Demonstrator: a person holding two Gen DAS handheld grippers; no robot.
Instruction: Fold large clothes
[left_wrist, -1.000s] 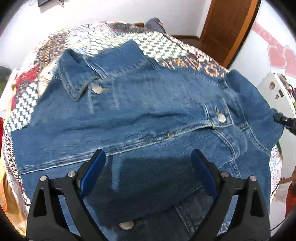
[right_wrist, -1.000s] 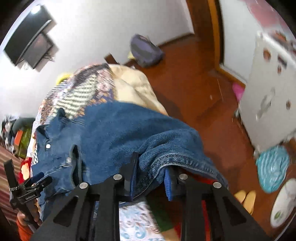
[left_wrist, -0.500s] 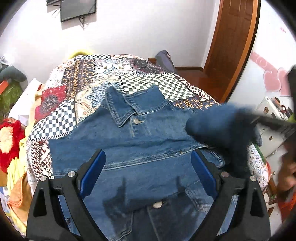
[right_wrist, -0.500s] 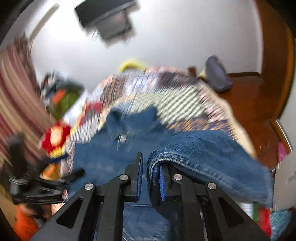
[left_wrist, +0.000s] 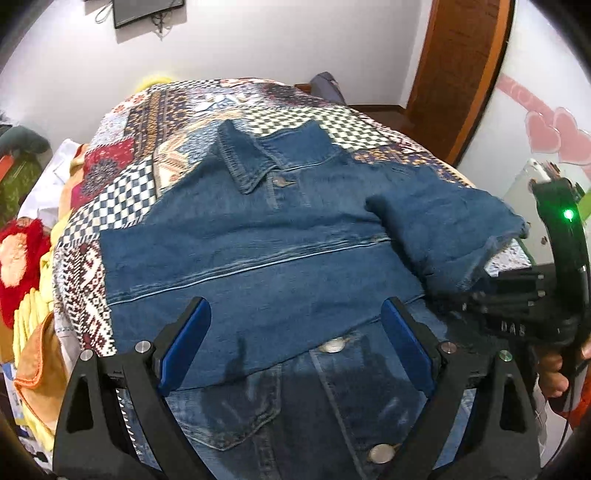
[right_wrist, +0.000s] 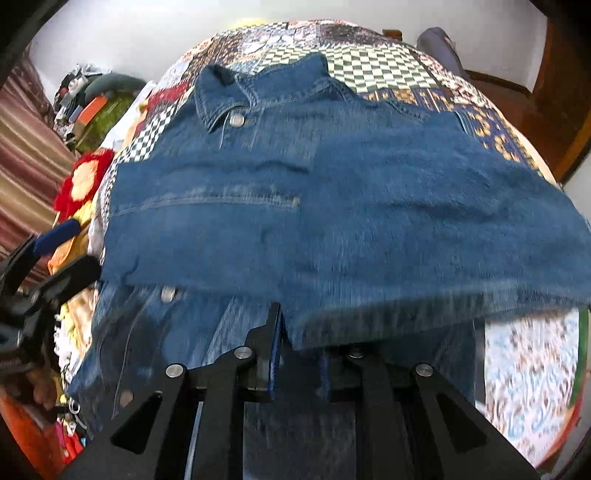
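Right gripper (right_wrist: 295, 354) pinches the denim jacket (left_wrist: 266, 258) sleeve (right_wrist: 406, 221); left gripper (left_wrist: 295, 347) is spread wide and empty
Jacket lies front-up, collar (left_wrist: 251, 162) far, on the patchwork bedspread (left_wrist: 122, 162); the pinched sleeve is drawn across its chest, and the left jaws hover above the lower front near a metal button (left_wrist: 332, 345)

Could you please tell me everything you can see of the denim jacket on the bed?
The jacket is blue denim with metal buttons, a collar and a flap pocket. It lies front up on the patchwork quilt, collar toward the far wall. One sleeve is already folded across the chest. The right tool is shut on the other sleeve's edge, holding it over the body.
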